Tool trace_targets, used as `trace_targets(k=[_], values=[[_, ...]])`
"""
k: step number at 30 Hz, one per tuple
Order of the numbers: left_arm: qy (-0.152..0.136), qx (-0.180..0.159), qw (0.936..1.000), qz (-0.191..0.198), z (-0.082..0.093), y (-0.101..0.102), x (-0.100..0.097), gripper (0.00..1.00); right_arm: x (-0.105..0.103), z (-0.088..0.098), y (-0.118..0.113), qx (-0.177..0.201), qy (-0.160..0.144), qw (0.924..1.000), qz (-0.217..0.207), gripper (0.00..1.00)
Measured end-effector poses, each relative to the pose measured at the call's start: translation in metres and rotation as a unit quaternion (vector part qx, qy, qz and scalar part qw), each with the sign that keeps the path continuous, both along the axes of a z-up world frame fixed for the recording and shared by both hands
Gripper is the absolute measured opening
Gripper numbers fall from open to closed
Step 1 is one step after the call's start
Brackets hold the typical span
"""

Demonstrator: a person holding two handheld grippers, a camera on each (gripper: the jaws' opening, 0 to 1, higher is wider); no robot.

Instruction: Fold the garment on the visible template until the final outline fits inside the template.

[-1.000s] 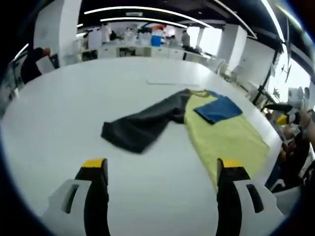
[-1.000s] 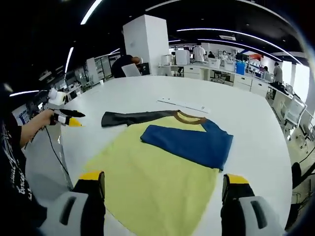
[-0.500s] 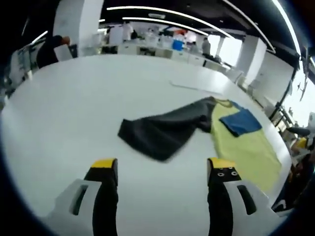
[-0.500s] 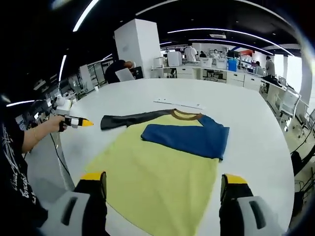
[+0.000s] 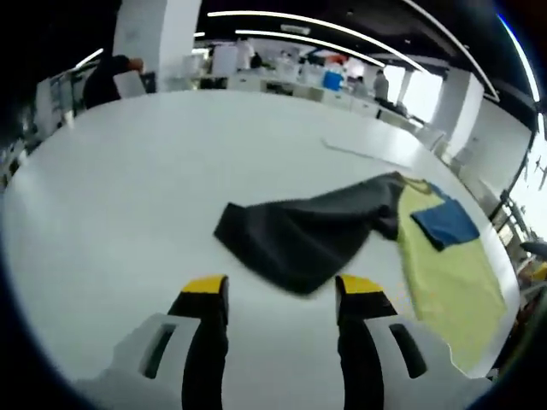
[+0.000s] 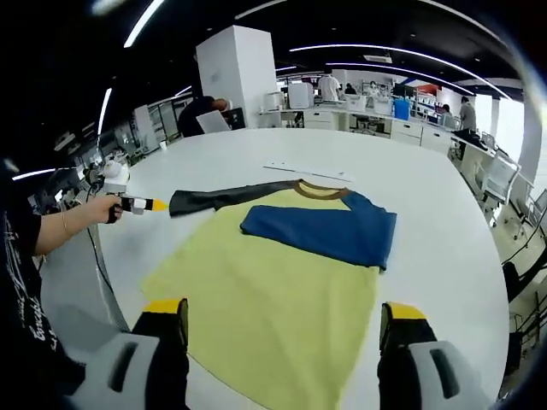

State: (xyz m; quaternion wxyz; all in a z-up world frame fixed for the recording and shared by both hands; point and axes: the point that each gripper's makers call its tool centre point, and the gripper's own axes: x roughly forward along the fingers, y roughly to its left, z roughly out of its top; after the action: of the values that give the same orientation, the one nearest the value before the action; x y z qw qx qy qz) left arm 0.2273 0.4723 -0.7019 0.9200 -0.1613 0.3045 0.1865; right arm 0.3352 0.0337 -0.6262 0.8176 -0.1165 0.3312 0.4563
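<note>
Table (image 6: 444, 213): your work surface is a large white table, with an office of desks and people behind it in both views.
Garment (image 6: 282, 282): the garment lies flat on the table, straight ahead of your right gripper. Its body is yellow, its collar brown.
Yellow body (image 5: 444, 273): in the left gripper view it runs along the right side, towards the table's edge.
Dark sleeve (image 5: 308, 239): the grey-black sleeve stretches away from the body across the bare table. Its wide end lies just ahead of your left gripper's tips. In the right gripper view it is a thin dark band running left from the collar.
Blue sleeve (image 6: 325, 231): this one is folded in and lies on top of the yellow body, below the collar.
Template: I cannot tell its outline in either view.
White strip (image 6: 308, 173): a thin pale strip lies on the table beyond the collar, apart from the garment.
Right gripper (image 6: 282, 320): your jaws stand wide apart over the near hem and grip nothing.
Left gripper (image 5: 282, 295): your jaws are parted, with bare table between the yellow tips, and hold nothing. In the right gripper view your hand (image 6: 102, 209) holds it with its tip right at the dark sleeve's end.
</note>
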Motion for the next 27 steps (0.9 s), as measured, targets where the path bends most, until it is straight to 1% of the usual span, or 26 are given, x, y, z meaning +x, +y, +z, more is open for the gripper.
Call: trace_targets(k=[2, 4, 5, 6, 9, 12, 14, 18, 20, 21, 22, 23, 25, 27], values=[[0.004, -0.005, 1.0000, 0.006, -0.005, 0.000, 0.001, 0.40, 0.003, -0.001, -0.002, 0.000, -0.001, 1.0000, -0.002, 0.92], [0.004, -0.015, 0.9998, 0.015, -0.008, 0.000, 0.002, 0.34, 0.004, -0.001, -0.002, 0.003, 0.002, 1.0000, -0.005, 0.92], [-0.003, -0.031, 0.9993, 0.022, -0.009, -0.001, 0.004, 0.31, 0.005, -0.001, -0.002, 0.013, 0.008, 0.9998, -0.011, 0.91], [-0.004, -0.039, 0.9989, 0.024, -0.010, -0.003, 0.004, 0.28, 0.006, -0.001, -0.002, 0.019, 0.012, 0.9996, -0.016, 0.91], [0.001, -0.036, 0.9990, 0.025, -0.013, -0.004, 0.006, 0.28, 0.005, -0.001, -0.003, 0.017, 0.010, 0.9997, -0.017, 0.91], [0.008, -0.040, 0.9989, 0.022, -0.018, -0.005, 0.009, 0.27, 0.004, -0.005, -0.008, 0.000, 0.006, 0.9999, -0.016, 0.91], [0.007, -0.038, 0.9990, 0.023, -0.019, -0.005, 0.011, 0.25, 0.003, -0.006, -0.009, -0.002, 0.007, 0.9998, -0.017, 0.91], [0.007, -0.045, 0.9981, 0.042, -0.019, -0.003, 0.014, 0.21, -0.001, -0.006, -0.008, -0.001, 0.009, 0.9998, -0.017, 0.90], [0.008, -0.047, 0.9977, 0.048, -0.020, -0.002, 0.014, 0.17, -0.003, -0.007, -0.007, 0.000, 0.012, 0.9998, -0.016, 0.90], [0.023, -0.041, 0.9975, 0.052, -0.023, 0.000, 0.012, 0.14, -0.005, -0.007, -0.006, -0.001, 0.012, 0.9998, -0.015, 0.90], [0.021, -0.030, 0.9981, 0.050, -0.021, 0.002, 0.013, 0.12, -0.006, -0.007, -0.006, -0.002, 0.011, 0.9998, -0.015, 0.90], [0.026, -0.031, 0.9978, 0.053, -0.022, 0.002, 0.013, 0.09, -0.006, -0.008, -0.006, -0.004, 0.010, 0.9998, -0.014, 0.90], [0.025, -0.037, 0.9974, 0.056, -0.023, 0.001, 0.012, 0.06, -0.007, -0.008, -0.007, -0.008, 0.009, 0.9998, -0.014, 0.90], [0.029, -0.035, 0.9973, 0.057, -0.020, -0.004, 0.010, 0.03, -0.008, -0.009, -0.008, -0.012, 0.009, 0.9998, -0.012, 0.90]])
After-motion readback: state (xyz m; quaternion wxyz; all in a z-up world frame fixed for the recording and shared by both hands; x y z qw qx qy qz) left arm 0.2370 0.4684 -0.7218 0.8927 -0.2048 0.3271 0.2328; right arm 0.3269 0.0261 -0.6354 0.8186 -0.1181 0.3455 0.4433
